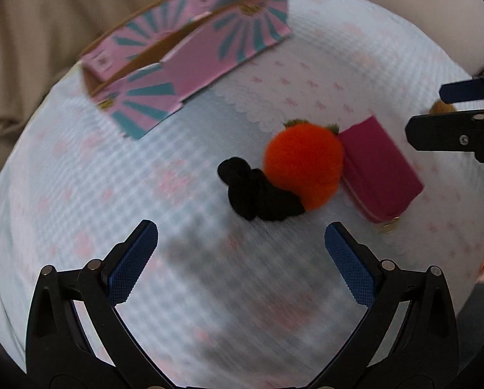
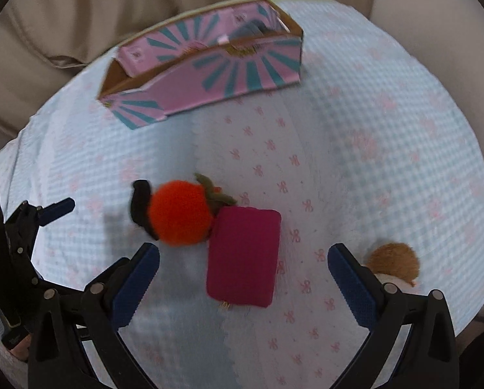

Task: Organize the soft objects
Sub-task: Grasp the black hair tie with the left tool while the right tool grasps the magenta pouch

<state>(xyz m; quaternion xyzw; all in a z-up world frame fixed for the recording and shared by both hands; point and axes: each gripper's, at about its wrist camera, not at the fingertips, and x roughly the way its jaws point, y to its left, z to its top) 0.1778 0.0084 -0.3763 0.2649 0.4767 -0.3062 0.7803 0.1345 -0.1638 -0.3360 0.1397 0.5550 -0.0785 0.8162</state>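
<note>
While spread wide and empty, left gripper (image 1: 241, 236) hovers above the blue-checked cloth (image 1: 79, 194), fingers (image 1: 135, 259) apart on either side of bare fabric. Just beyond, toward 12 o'clock: black scrunchie (image 1: 258, 194), touching the orange pompom (image 1: 303, 165) at its 2 o'clock side. Magenta pouch (image 1: 378, 168) pressed against the pompom at 3 o'clock. Pink and teal cardboard box (image 1: 190, 55) well apart at 11 o'clock, open at the top.

Right gripper (image 2: 243, 259) likewise gaping, holding nothing, fingers (image 2: 138, 278) flanking the near end of the pouch (image 2: 245, 256) without touching. Pompom (image 2: 178, 212) at 10 o'clock from the pouch, scrunchie (image 2: 139, 202) mostly hidden behind it. Brown furry toy (image 2: 393, 261) just outside the right-hand finger, at 3 o'clock. Box (image 2: 209, 74) far off at 12 o'clock. Beige fabric (image 2: 63, 16) beyond the cloth's far edge.
</note>
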